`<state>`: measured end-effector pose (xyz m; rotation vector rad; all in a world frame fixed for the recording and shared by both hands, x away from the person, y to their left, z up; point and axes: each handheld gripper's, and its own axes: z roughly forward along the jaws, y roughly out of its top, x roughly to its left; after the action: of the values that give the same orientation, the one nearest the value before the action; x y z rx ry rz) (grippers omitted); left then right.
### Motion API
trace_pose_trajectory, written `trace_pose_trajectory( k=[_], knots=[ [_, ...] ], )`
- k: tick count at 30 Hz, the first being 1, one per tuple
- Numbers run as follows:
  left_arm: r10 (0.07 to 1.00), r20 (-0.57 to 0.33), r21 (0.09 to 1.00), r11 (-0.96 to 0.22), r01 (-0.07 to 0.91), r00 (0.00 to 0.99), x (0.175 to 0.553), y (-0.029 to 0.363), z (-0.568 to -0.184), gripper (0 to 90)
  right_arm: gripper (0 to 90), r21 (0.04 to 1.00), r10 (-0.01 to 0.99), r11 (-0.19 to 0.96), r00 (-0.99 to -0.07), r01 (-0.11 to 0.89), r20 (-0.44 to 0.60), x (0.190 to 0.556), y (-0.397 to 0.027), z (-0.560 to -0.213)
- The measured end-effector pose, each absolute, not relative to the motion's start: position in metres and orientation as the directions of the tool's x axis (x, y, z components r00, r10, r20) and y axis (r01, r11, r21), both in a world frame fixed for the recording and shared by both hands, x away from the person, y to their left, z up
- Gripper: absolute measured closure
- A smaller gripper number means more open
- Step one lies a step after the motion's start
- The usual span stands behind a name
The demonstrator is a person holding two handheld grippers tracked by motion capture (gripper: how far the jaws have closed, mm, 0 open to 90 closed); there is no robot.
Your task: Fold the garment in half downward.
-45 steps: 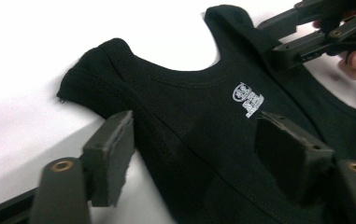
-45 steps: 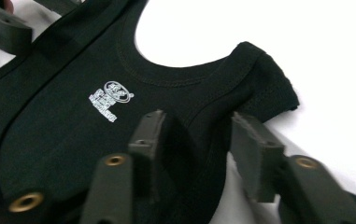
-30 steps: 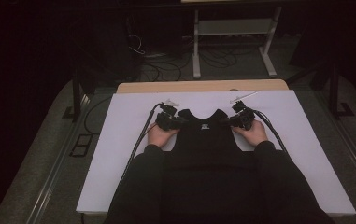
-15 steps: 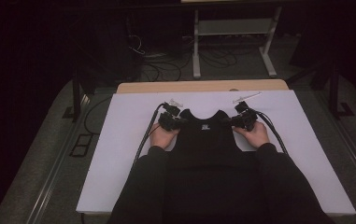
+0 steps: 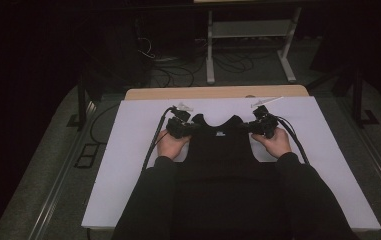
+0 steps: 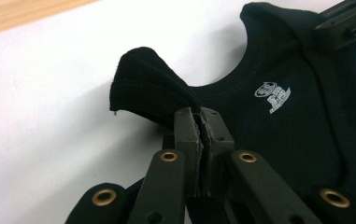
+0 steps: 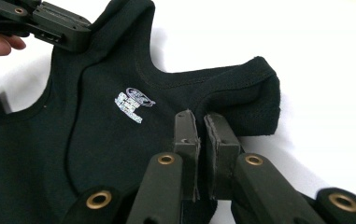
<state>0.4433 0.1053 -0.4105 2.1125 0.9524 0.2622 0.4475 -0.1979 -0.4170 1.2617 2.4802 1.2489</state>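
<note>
Both grippers grip the black sleeveless knit top (image 5: 221,150) at its shoulders in the high view: the left gripper (image 5: 187,127) holds the left strap and the right gripper (image 5: 256,127) the right one. The garment lies on the white table sheet (image 5: 128,165), its lower part running back toward the person's dark sleeves. Compared with a second ago, both hands sit slightly farther up the sheet, and the shoulders look drawn up with them.

From the left gripper view, the left gripper (image 6: 201,122) has its jaws pressed nearly together on a fold of the strap (image 6: 147,86), which bulges up beyond the pads. Its jaws have just been closing, with that cloth between them. The small white printed logo (image 6: 273,96) shows below the neckline, and the other gripper bites the far strap at the top right.

From the right gripper view, the right gripper (image 7: 201,120) is likewise clamped tight on the other shoulder strap (image 7: 255,93), with the logo (image 7: 133,105) to its left.
</note>
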Motion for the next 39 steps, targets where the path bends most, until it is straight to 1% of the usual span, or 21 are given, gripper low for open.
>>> trace_pose_trajectory(
  k=[10,15,18,31,36,39],
  knots=[
    [0.701,-0.162,0.773,-0.346,0.531,0.694,0.431,0.112,-0.387,85.7,83.0,0.727,0.709,0.32,-0.662,0.608,0.242,0.433,-0.2,-0.391],
    [0.691,-0.171,0.784,-0.337,0.522,0.702,0.423,0.115,-0.378,85.7,83.0,0.732,0.709,0.322,-0.665,0.601,0.234,0.424,-0.201,-0.38],
    [0.679,-0.161,0.783,-0.354,0.512,0.716,0.418,0.116,-0.374,85.7,82.9,0.731,0.709,0.332,-0.669,0.596,0.224,0.418,-0.2,-0.375],
    [0.652,-0.169,0.787,-0.363,0.499,0.739,0.399,0.12,-0.362,85.7,83.0,0.734,0.709,0.351,-0.677,0.582,0.198,0.392,-0.197,-0.359],
    [0.632,-0.147,0.785,-0.393,0.478,0.761,0.387,0.125,-0.359,85.7,83.0,0.743,0.696,0.348,-0.688,0.572,0.203,0.377,-0.197,-0.356],
    [0.627,-0.16,0.787,-0.385,0.482,0.762,0.379,0.127,-0.36,85.7,83.0,0.743,0.691,0.346,-0.691,0.573,0.211,0.369,-0.196,-0.356]
  ],
)
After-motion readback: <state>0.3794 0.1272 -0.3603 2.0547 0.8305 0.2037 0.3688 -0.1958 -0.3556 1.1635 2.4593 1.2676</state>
